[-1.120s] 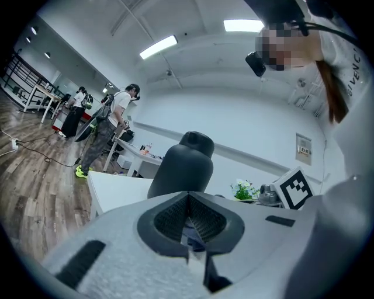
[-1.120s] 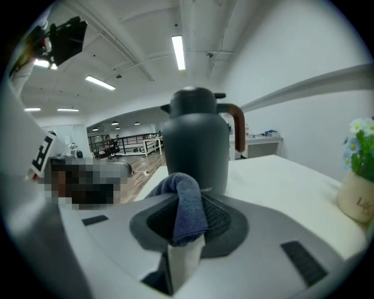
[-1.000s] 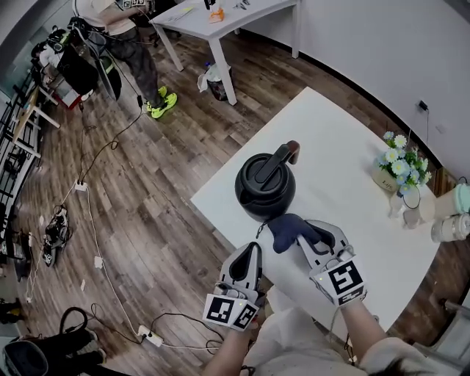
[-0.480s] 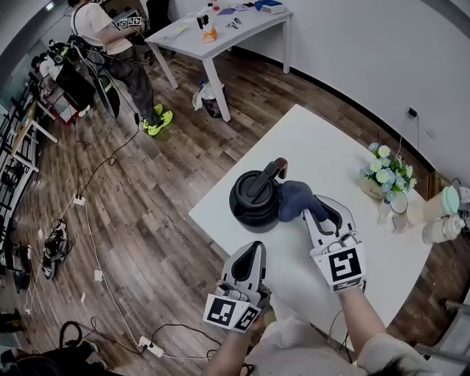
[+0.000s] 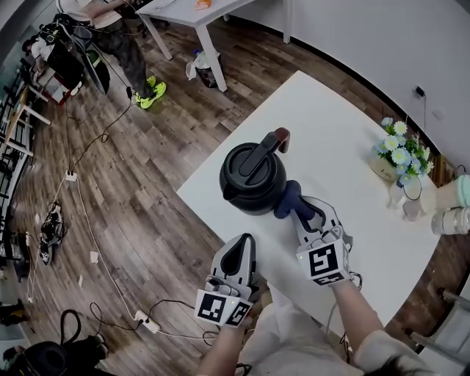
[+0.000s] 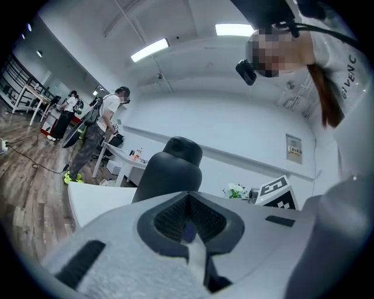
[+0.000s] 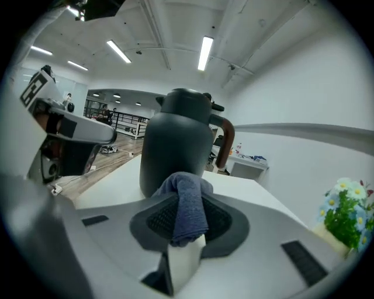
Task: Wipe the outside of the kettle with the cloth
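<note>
A black kettle [image 5: 253, 178] with a brown-tipped handle stands near the white table's [image 5: 330, 147] left edge. In the right gripper view the kettle [image 7: 175, 146] rises just ahead of the jaws. My right gripper [image 5: 299, 214] is shut on a dark blue cloth [image 5: 288, 200], which presses against the kettle's near right side. The cloth [image 7: 188, 207] hangs bunched between the jaws. My left gripper [image 5: 236, 253] is shut and empty, held off the table's near edge below the kettle. From the left gripper view the kettle [image 6: 169, 170] shows behind the shut jaws.
A vase of flowers [image 5: 396, 158] and pale cups [image 5: 452, 213] sit at the table's right side. Cables and a power strip [image 5: 143, 319] lie on the wood floor to the left. A person [image 5: 110, 22] stands by another white table [image 5: 205, 15] far off.
My right gripper has drawn the cloth down the kettle's right side toward me, from near the handle to its lower flank. The left gripper has stayed about where it was.
</note>
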`<move>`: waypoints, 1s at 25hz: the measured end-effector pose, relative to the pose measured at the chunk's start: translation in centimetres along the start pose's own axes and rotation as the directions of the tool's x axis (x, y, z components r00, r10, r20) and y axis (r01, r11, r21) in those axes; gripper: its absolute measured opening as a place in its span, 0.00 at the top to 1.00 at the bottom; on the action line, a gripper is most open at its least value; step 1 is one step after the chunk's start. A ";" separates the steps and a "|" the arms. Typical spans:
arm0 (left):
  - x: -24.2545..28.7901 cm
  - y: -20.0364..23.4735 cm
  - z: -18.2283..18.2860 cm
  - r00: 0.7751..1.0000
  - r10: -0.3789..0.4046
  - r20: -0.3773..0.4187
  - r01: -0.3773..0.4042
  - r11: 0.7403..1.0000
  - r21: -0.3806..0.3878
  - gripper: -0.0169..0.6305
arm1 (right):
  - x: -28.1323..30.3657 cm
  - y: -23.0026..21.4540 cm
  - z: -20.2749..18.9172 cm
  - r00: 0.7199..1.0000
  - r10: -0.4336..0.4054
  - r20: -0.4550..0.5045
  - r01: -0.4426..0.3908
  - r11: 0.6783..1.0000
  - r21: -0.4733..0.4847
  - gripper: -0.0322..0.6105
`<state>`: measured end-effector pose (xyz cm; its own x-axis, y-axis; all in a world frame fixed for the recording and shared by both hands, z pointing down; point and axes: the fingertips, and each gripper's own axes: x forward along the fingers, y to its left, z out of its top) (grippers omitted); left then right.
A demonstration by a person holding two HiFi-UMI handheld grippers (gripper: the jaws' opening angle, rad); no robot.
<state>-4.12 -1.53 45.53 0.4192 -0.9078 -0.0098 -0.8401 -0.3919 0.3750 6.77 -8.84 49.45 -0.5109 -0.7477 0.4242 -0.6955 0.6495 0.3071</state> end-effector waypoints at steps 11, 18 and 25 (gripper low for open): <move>-0.2 -0.1 -0.3 1.000 -0.006 -0.007 0.006 1.000 0.011 0.96 | -3.0 -3.7 4.1 0.990 -0.065 0.124 0.069 0.997 -0.021 0.85; 3.6 -3.4 3.1 0.989 -0.136 0.053 0.136 0.991 0.007 0.96 | -6.1 -6.8 14.0 0.944 -0.089 0.319 0.147 0.976 -0.161 0.85; 7.8 -8.1 4.1 0.959 -0.272 0.082 0.272 0.962 0.007 0.96 | -1.1 -7.1 13.8 0.971 -0.092 0.221 0.174 0.904 -0.390 0.85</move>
<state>4.51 -6.06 38.62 0.6019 -0.7764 -0.1872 -0.6970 -0.6251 0.3514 5.33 -14.58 35.06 -0.5438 -0.8162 0.1955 -0.5206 0.5107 0.6842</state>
